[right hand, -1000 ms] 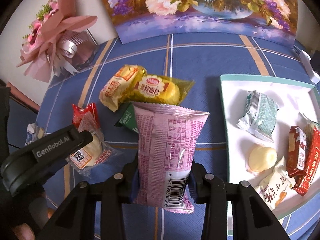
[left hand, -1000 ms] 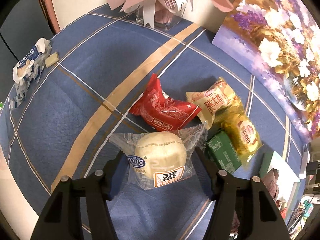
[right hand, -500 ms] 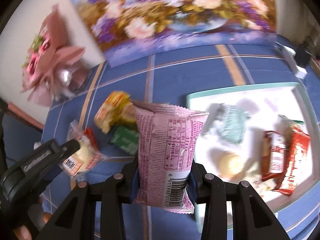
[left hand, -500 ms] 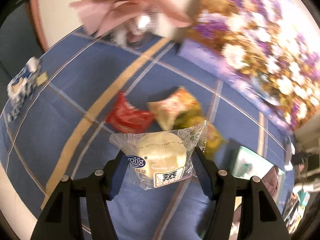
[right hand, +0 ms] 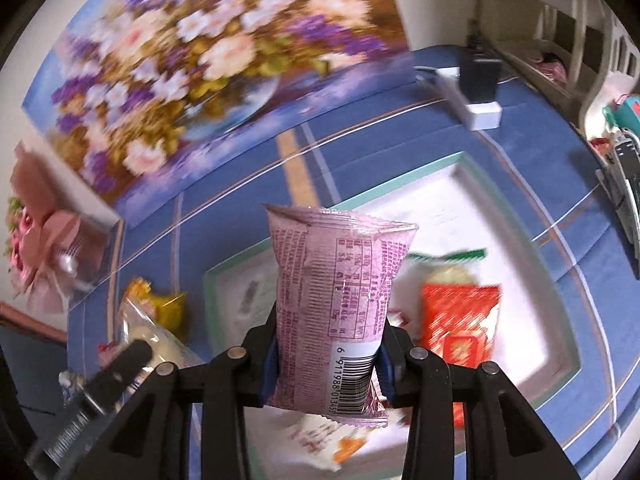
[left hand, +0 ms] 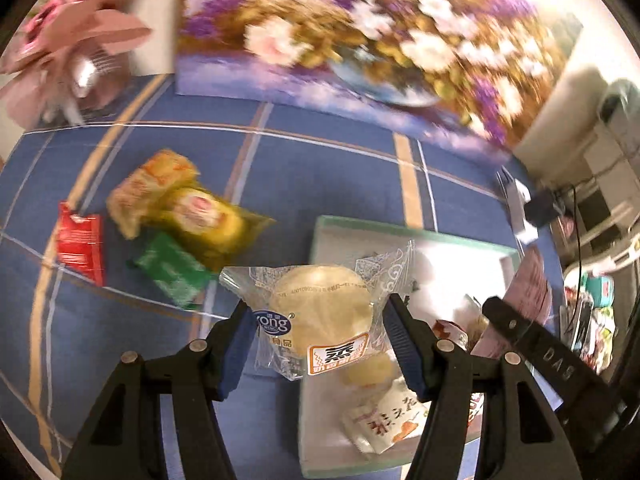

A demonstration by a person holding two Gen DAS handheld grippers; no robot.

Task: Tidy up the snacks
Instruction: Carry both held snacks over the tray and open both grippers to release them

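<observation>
My left gripper [left hand: 320,344] is shut on a clear-wrapped steamed bun packet [left hand: 320,316], held over the left edge of the white tray [left hand: 404,232]. My right gripper [right hand: 328,360] is shut on a pink snack packet [right hand: 332,304], held above the white tray [right hand: 460,188]. The tray holds a red packet [right hand: 460,320], a white packet with orange print [left hand: 384,424] and other snacks. On the blue cloth left of the tray lie a yellow cake packet [left hand: 200,216], a beige packet [left hand: 148,184], a green packet [left hand: 172,268] and a red packet [left hand: 80,244].
A flower painting [left hand: 360,32] leans at the back of the table. A pink bouquet [left hand: 72,40] stands at the back left. A black and white device [right hand: 480,92] lies at the back right by the table edge. The right gripper's arm [left hand: 552,364] shows at the right.
Both grippers have swung right with their packets, from over the loose snacks on the cloth to over the white tray. The views are blurred by the motion.
</observation>
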